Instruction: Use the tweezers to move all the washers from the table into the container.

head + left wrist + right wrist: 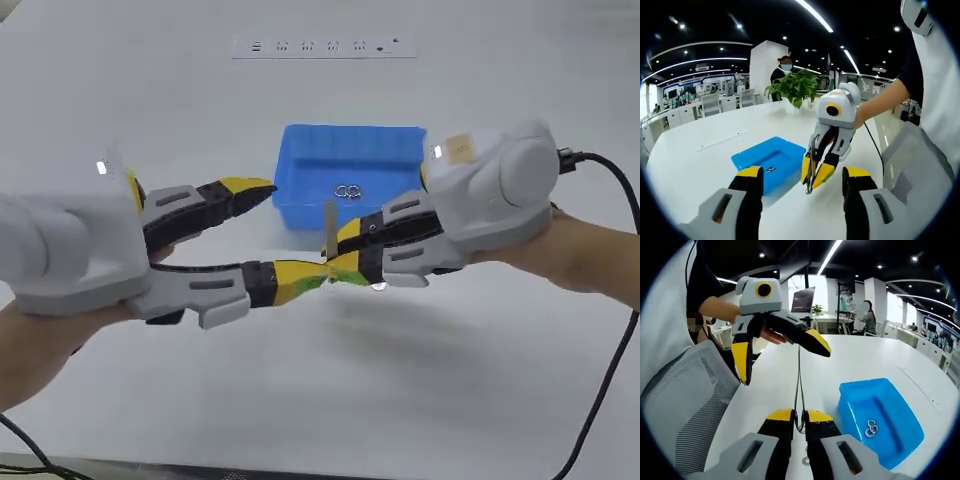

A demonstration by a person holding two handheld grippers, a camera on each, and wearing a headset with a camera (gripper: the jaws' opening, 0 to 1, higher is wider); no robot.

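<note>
While my right gripper (pixel 800 416) is clamping the tweezers (pixel 799 380), a washer (pixel 805 460) is lying beneath, near-edge side of the blue container (pixel 846 405); left gripper (pixel 786 367) is gaping wide.

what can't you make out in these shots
- Number of washers in the container: too small, overlapping, head view.
- Whether the tweezers hold a washer: tips tiny in left gripper view, crossed by the left gripper in head view.
- Washers left on the table: right gripper and left gripper cover part, head view.
</note>
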